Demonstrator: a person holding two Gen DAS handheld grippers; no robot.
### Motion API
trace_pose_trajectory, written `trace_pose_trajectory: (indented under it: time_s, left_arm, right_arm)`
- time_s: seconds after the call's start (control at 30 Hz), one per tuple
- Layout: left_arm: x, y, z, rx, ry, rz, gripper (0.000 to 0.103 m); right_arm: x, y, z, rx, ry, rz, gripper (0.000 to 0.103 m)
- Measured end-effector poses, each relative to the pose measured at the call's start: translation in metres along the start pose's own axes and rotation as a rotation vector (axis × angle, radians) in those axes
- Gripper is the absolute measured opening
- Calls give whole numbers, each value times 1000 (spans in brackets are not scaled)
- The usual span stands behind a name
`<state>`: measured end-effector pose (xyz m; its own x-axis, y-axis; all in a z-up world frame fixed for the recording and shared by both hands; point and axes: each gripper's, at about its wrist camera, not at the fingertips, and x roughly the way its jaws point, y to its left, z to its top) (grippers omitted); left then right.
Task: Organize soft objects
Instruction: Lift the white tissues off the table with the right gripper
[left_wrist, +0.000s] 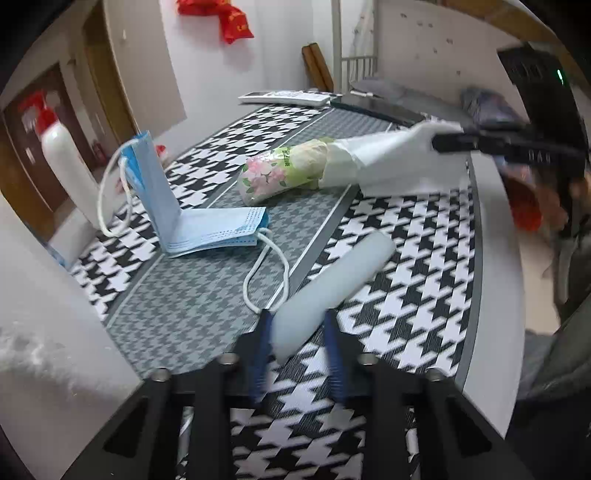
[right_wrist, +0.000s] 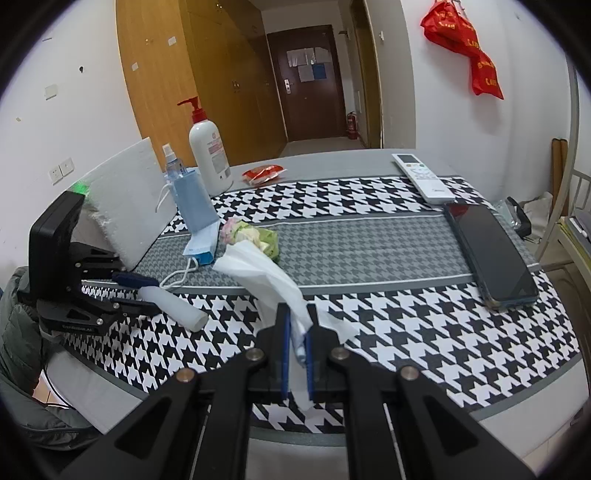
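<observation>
My left gripper (left_wrist: 297, 325) is shut on a translucent white tube (left_wrist: 332, 284) that lies on the houndstooth cloth; the tube also shows in the right wrist view (right_wrist: 173, 304). My right gripper (right_wrist: 299, 314) is shut on a white tissue (right_wrist: 266, 273) drawn out of a floral tissue pack (right_wrist: 251, 236). In the left wrist view the tissue (left_wrist: 384, 162) stretches from the pack (left_wrist: 284, 173) to the right gripper's fingertips (left_wrist: 454, 142). A stack of blue face masks (left_wrist: 207, 229) lies bent upward to the pack's left; it also appears in the right wrist view (right_wrist: 195, 214).
A white pump bottle (right_wrist: 208, 155), a small spray bottle (right_wrist: 171, 166) and a white foam board (right_wrist: 125, 206) stand at the table's left side. A red packet (right_wrist: 264, 173), a remote (right_wrist: 423, 177) and a dark phone (right_wrist: 487, 251) lie farther back and right.
</observation>
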<state>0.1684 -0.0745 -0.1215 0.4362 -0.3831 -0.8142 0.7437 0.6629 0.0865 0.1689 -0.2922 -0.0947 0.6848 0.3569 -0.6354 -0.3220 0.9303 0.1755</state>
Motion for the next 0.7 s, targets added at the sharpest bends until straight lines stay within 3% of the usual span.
trace_pose_trajectory:
  time_s: [0.07, 0.13, 0.7]
  left_arm:
    - [-6, -4, -3, 14, 1, 12, 8]
    - [-13, -7, -6, 10, -7, 33, 5]
    - [-62, -9, -5, -125, -169, 89, 5]
  right_arm:
    - [-1, 1, 1, 0, -5, 2, 10]
    - [-2, 3, 2, -4, -11, 7, 10]
    - [-27, 23, 19, -57, -87, 18, 10]
